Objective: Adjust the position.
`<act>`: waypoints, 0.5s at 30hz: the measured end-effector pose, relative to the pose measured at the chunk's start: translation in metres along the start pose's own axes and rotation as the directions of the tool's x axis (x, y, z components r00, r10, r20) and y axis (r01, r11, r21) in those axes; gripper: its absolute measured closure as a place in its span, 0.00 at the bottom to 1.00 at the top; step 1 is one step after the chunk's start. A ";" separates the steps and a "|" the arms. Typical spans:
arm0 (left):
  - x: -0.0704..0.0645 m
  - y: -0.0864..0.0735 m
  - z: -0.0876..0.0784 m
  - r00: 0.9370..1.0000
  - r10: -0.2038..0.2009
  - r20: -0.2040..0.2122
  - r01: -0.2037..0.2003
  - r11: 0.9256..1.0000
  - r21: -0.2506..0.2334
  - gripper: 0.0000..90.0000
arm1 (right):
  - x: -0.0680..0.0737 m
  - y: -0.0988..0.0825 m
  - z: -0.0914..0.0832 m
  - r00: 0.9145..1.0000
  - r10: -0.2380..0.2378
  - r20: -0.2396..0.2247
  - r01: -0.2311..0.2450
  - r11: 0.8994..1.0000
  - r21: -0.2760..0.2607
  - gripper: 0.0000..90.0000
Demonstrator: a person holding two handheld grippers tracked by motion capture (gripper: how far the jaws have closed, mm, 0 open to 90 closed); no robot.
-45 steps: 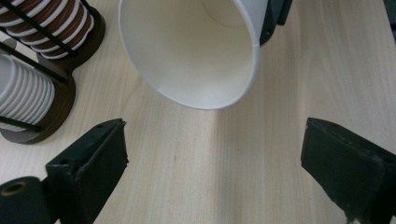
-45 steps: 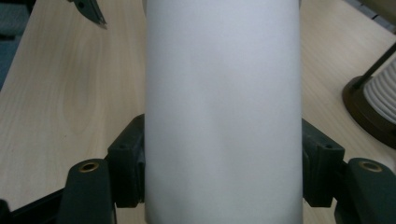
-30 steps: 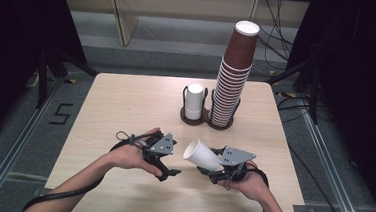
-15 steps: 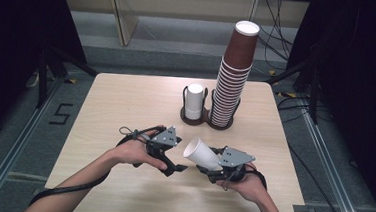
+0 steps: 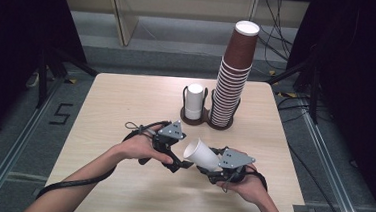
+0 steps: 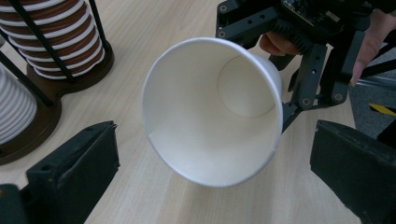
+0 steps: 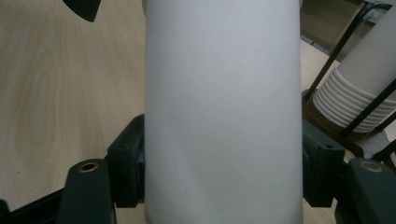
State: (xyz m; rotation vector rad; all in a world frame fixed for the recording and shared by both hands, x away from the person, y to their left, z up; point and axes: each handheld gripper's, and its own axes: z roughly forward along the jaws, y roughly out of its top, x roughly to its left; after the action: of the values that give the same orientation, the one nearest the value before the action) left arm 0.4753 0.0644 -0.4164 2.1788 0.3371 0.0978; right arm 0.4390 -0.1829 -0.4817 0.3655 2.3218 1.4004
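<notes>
We see a light wooden tabletop (image 5: 126, 106) from above, with a person's two forearms coming in from the near edge, each hand holding a black gripper. The right gripper (image 5: 211, 164) has its jaws clamped on the sides of a white paper cup (image 5: 201, 153), near the cup's closed base. The cup sits just above the near middle of the tabletop, tipped over so its long axis runs roughly level, slanting up and to the left in the high view. Its open mouth points toward the left gripper (image 5: 181, 161), and its base points back toward the right hand (image 5: 248, 185). In the right gripper view, the cup's plain white wall (image 7: 222, 112) rises straight up between the two black jaws, which press against it on either side. In the left gripper view, we look straight into the cup's round open mouth (image 6: 212, 112), with the flat bottom visible deep inside. The left gripper's jaws stand wide apart on either side of the rim without touching it, and they have just been opening, holding nothing. Farther back on the tabletop stand a tall stack of brown cups (image 5: 233, 74) in a wire holder and, just beside it on the left, a shorter stack of white cups (image 5: 194, 100) in a matching holder.
</notes>
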 end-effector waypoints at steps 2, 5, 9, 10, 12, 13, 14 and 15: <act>0.002 0.000 0.002 1.000 -0.010 0.003 0.010 1.000 0.004 0.00 | 0.000 0.000 0.002 1.000 -0.016 0.003 0.016 1.000 -0.007 0.37; 0.006 0.000 0.005 0.999 -0.042 0.014 0.042 0.999 0.001 0.00 | 0.001 0.000 0.004 1.000 -0.014 -0.007 0.014 1.000 -0.003 0.37; 0.011 0.001 0.010 0.999 -0.029 0.022 0.030 1.000 -0.007 0.00 | 0.003 0.001 0.007 0.999 -0.041 -0.012 0.041 0.999 0.001 0.37; 0.011 0.001 0.011 0.999 -0.033 0.023 0.034 0.999 -0.007 0.00 | 0.003 0.001 0.007 0.999 -0.035 -0.014 0.036 0.999 0.005 0.37; 0.010 0.000 0.013 0.999 -0.044 0.028 0.044 0.999 0.004 0.00 | 0.004 0.002 0.008 0.999 -0.031 -0.011 0.031 1.000 -0.001 0.37; 0.009 -0.001 0.014 0.998 -0.047 0.034 0.047 0.999 0.008 0.00 | 0.005 0.002 0.009 0.999 -0.038 -0.014 0.038 0.999 0.005 0.37; 0.009 -0.002 0.015 0.998 -0.044 0.035 0.043 0.999 0.012 0.00 | 0.006 0.002 0.010 0.999 -0.036 -0.016 0.036 0.999 -0.002 0.37; 0.009 -0.002 0.016 0.998 -0.042 0.036 0.042 0.999 0.014 0.00 | 0.006 0.003 0.010 0.998 -0.053 -0.016 0.053 0.999 0.006 0.37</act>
State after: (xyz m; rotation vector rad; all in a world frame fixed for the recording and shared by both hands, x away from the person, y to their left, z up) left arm 0.4864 0.0556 -0.4278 2.1825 0.3637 0.0330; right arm 0.4386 -0.1714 -0.4839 0.2938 2.3316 1.3754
